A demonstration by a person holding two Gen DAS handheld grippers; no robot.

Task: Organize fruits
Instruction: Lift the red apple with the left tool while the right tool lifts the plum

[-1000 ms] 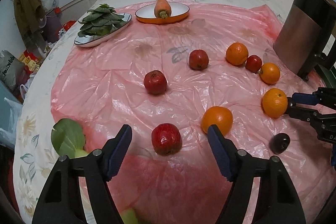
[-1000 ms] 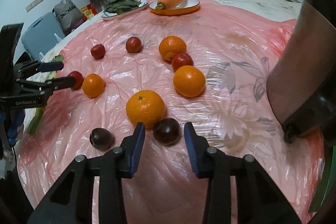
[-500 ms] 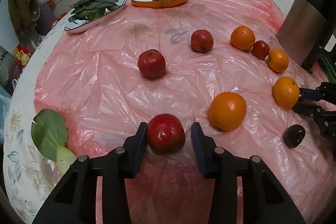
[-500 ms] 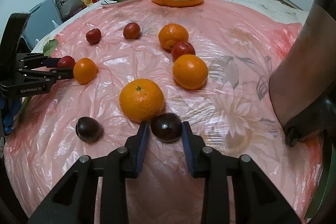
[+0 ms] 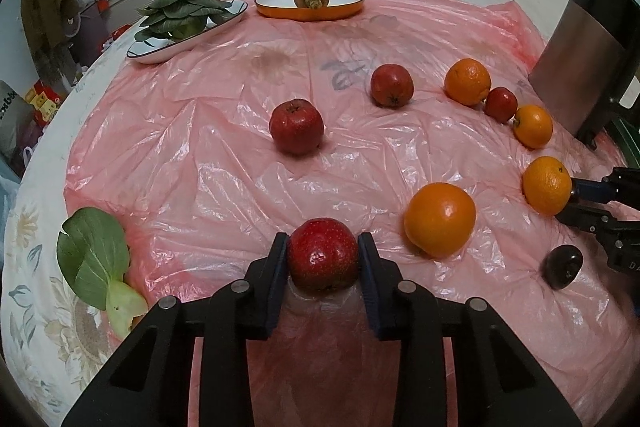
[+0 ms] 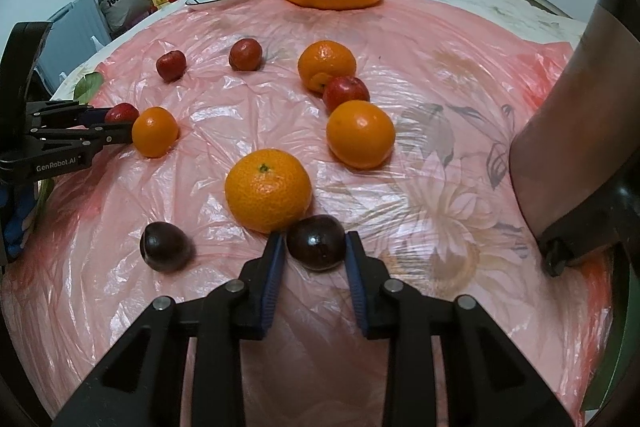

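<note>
Pink sheet (image 5: 200, 155) covers the table. Steel appliance (image 5: 576, 67) at the far right edge. Greens plate (image 5: 188, 23) and carrot dish (image 5: 310, 3) at the back. Oranges and red fruits lie loose on the sheet. Left gripper (image 5: 323, 259) jaws closing, pads pressed on both sides of a red fruit (image 5: 323, 254) resting on the sheet. Right gripper (image 6: 316, 247) jaws narrow, clamped on a dark plum (image 6: 316, 241) touching the near orange (image 6: 267, 190). Second plum (image 6: 164, 246) just left.
</note>
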